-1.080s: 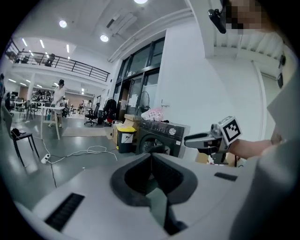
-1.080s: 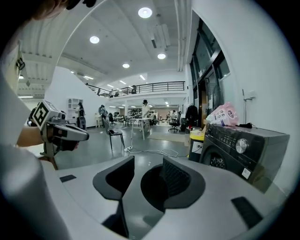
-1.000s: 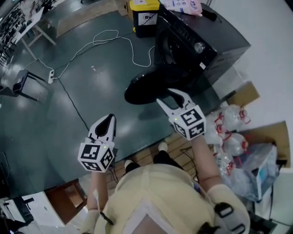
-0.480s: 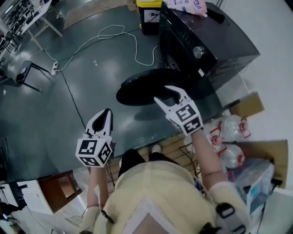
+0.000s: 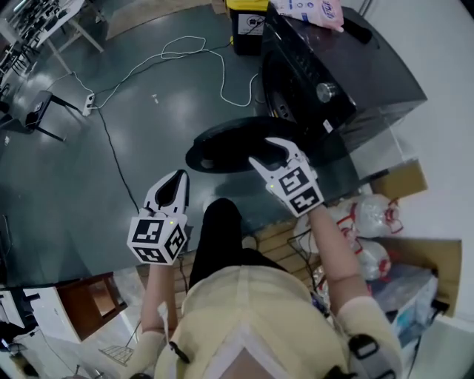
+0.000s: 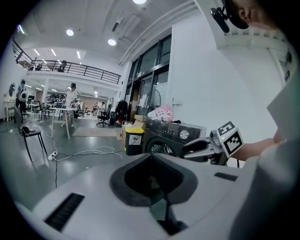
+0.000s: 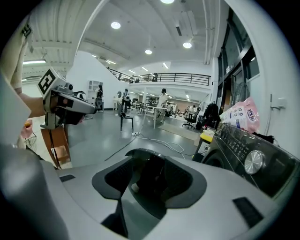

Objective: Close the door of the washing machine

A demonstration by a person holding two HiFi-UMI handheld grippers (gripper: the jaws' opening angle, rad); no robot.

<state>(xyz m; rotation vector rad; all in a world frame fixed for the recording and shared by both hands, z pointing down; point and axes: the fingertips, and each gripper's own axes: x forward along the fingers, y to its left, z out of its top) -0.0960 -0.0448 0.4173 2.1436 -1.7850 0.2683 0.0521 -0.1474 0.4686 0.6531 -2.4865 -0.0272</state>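
The black washing machine stands at the upper right, and its round dark door hangs open, swung out low over the floor. My right gripper hovers at the door's near right edge. Its jaws have just been opening and now stand wide, with nothing gripped; the door's dark rim shows through the gap. My left gripper is to the left and nearer me, over bare floor, its fingertips meeting. The machine's front and the right gripper show in the left gripper view.
A yellow bin stands beside the machine and a pink packet lies on top. A white cable loops over the grey floor. Plastic bags and cardboard lie at the right. The person's black-trousered leg is below the door.
Both grippers have come forward toward the machine. The right one has reached the door's edge with its jaws spread wider. The person's leg has stepped forward under them.
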